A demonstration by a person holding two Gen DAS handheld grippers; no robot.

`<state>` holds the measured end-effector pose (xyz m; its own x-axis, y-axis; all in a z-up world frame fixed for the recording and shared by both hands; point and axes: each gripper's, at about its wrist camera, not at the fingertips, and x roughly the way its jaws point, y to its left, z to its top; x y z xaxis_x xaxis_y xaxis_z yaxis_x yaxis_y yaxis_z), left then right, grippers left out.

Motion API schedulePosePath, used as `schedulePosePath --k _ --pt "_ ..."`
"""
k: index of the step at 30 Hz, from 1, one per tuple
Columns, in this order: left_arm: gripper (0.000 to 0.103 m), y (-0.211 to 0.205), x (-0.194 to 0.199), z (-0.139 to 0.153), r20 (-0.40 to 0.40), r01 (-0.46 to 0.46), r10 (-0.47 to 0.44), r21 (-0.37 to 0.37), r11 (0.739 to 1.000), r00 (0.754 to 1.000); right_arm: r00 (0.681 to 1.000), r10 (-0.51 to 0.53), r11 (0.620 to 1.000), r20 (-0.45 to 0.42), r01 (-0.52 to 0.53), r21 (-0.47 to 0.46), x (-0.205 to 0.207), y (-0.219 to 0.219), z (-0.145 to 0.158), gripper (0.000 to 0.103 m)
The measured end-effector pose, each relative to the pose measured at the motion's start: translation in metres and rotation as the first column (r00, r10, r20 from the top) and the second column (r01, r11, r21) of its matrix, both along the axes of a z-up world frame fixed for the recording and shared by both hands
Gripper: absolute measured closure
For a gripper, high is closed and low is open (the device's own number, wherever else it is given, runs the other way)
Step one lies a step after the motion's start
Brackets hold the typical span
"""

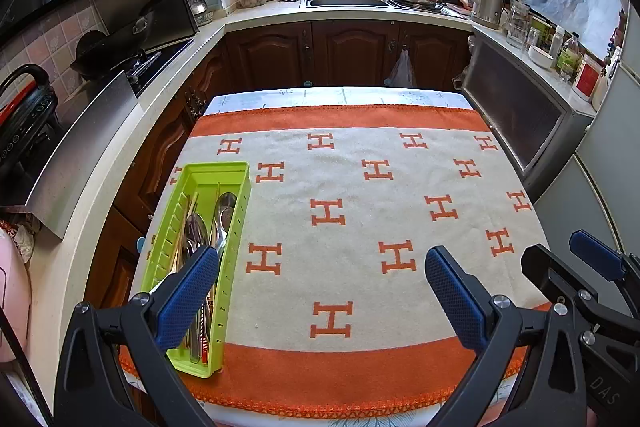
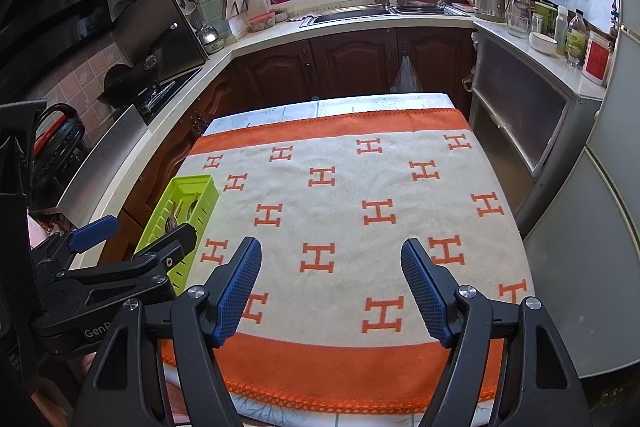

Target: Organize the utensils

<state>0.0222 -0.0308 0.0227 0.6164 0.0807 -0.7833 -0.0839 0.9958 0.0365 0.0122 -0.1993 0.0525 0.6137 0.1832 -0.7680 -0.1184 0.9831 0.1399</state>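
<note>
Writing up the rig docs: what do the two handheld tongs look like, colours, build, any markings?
Both match: the left tongs and right tongs have black angular plastic arms with triangular cut-outs and silver screw heads at the pivots. The fingers carry long blue pads with a fine dimpled texture. White lettering marks the black bodies, only partly readable. No cables or sleeves are visible.

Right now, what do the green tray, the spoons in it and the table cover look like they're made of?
Green tray: likely molded plastic, uniform lime colour, slotted walls, slight sheen. Spoons: apparently polished steel, silvery with bright reflections. Table cover: soft woven or fleecy cloth, matte, fuzzy surface, stitched orange edging.
</note>
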Motion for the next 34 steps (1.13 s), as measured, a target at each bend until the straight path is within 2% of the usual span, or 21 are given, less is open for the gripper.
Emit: schedulePosePath --k 24,34 --pt "0.001 0.001 -0.001 -0.002 -0.001 0.001 -0.001 0.009 1.000 1.000 1.000 -0.001 1.000 -0.004 0.001 0.003 0.001 -0.002 0.000 0.029" --pt "0.001 0.003 -0.001 -0.006 -0.017 0.004 -0.003 0.010 1.000 1.000 1.000 -0.003 1.000 -0.014 0.004 0.006 -0.001 0.004 -0.010 0.029"
